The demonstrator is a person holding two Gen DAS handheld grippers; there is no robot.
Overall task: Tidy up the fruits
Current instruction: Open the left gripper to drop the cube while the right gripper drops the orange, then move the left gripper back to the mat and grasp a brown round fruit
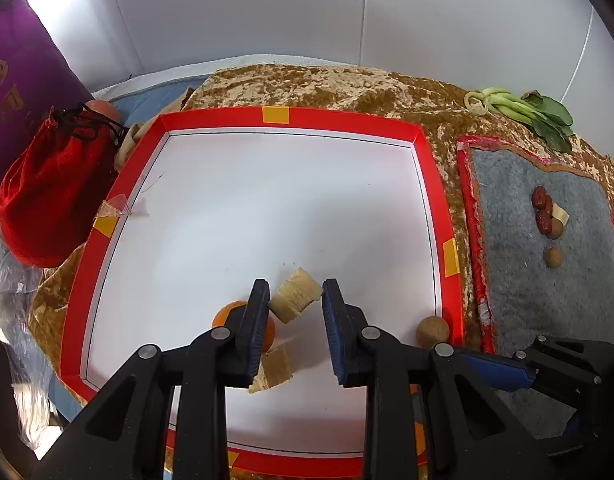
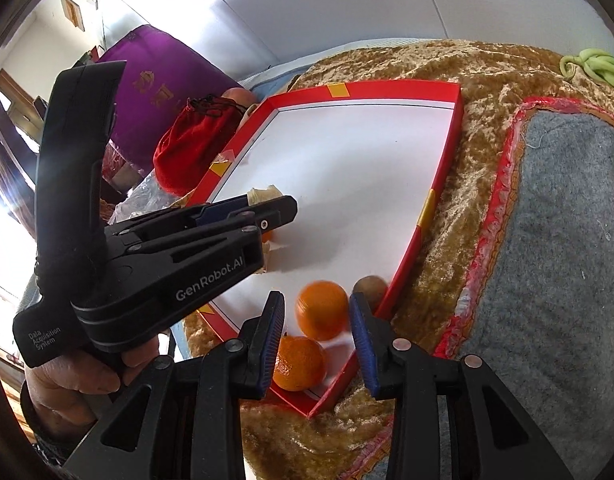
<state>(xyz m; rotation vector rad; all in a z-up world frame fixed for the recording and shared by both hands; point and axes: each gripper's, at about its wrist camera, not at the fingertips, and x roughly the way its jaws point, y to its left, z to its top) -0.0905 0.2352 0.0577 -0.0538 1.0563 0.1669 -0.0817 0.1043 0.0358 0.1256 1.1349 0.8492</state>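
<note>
A red-rimmed white tray (image 1: 437,184) lies on a gold cloth. My left gripper (image 1: 295,304) is open above it; a pale sugarcane piece (image 1: 295,294) sits between its fingers, not gripped. An orange (image 1: 227,314) and another cane piece (image 1: 273,372) lie under the left finger. A brown round fruit (image 1: 432,331) sits in the tray's near right corner. My right gripper (image 2: 317,316) is open over that corner, with a blurred orange (image 2: 322,314) between the fingers, a second orange (image 2: 299,364) below, and the brown fruit (image 2: 370,288) beside. The left gripper (image 2: 283,206) shows there too.
A grey felt mat (image 1: 527,300) right of the tray holds red dates (image 1: 541,200), a cane chunk (image 1: 559,213) and two brown fruits (image 1: 553,257). Greens (image 1: 523,110) lie behind it. A red drawstring bag (image 1: 51,196) and purple box (image 1: 23,80) stand left.
</note>
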